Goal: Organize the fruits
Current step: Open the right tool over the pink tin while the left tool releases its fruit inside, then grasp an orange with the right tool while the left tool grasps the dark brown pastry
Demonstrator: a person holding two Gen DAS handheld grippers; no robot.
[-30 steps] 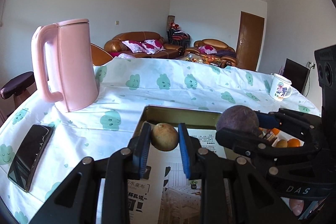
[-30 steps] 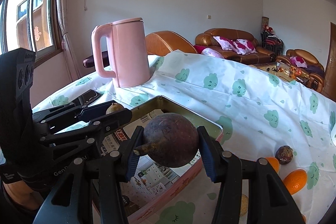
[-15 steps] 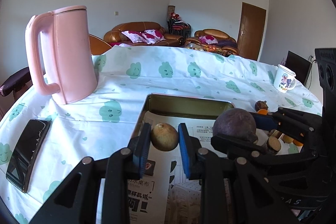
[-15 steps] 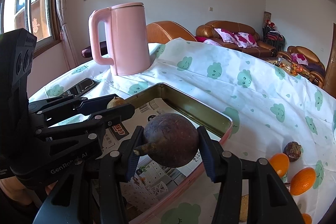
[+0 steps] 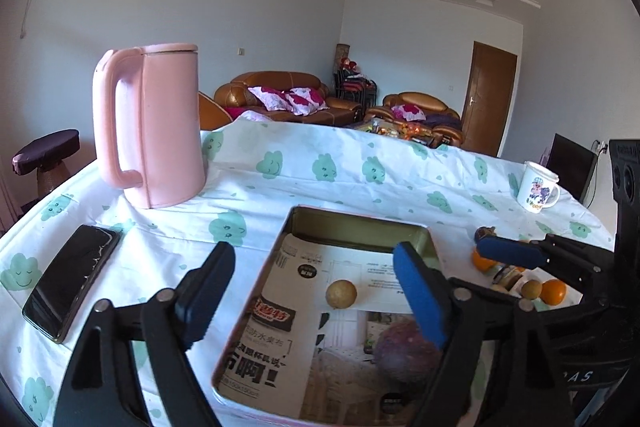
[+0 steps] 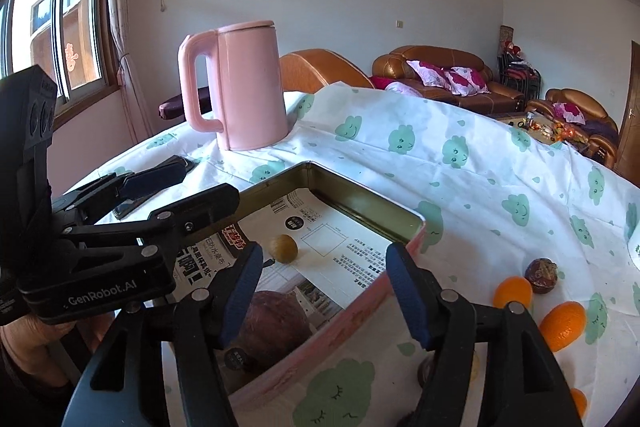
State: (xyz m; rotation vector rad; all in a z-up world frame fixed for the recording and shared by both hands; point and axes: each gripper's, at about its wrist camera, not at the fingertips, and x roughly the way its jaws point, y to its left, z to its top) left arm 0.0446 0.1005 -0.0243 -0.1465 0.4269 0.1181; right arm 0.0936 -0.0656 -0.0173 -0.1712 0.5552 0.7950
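The counter (image 5: 320, 183), under a cloud-print cloth, drops off behind the kettle and has bare cloth between kettle and tray. One tray (image 5: 360, 227), paper-lined and metal-walled, is the landmark, lying near the counter's front edge. One pink kettle (image 5: 156, 127) stands upright beyond the tray's left far corner, well apart. One phone (image 5: 68, 291) lies flat left of the tray. One mug (image 5: 536, 187) stands far right of it.

The left tool (image 5: 316, 291) hangs over the tray, jaws opening, nothing between them. The right tool (image 6: 324, 291) hangs over the tray's near wall, jaws opening and empty.

Inside the tray: one purple fruit (image 6: 276, 323) near the front, one small tan fruit (image 5: 341, 293) mid-floor, apart. Right of the tray on the cloth: oranges (image 6: 562, 319), at least three, and one brown fruit (image 6: 541, 275).
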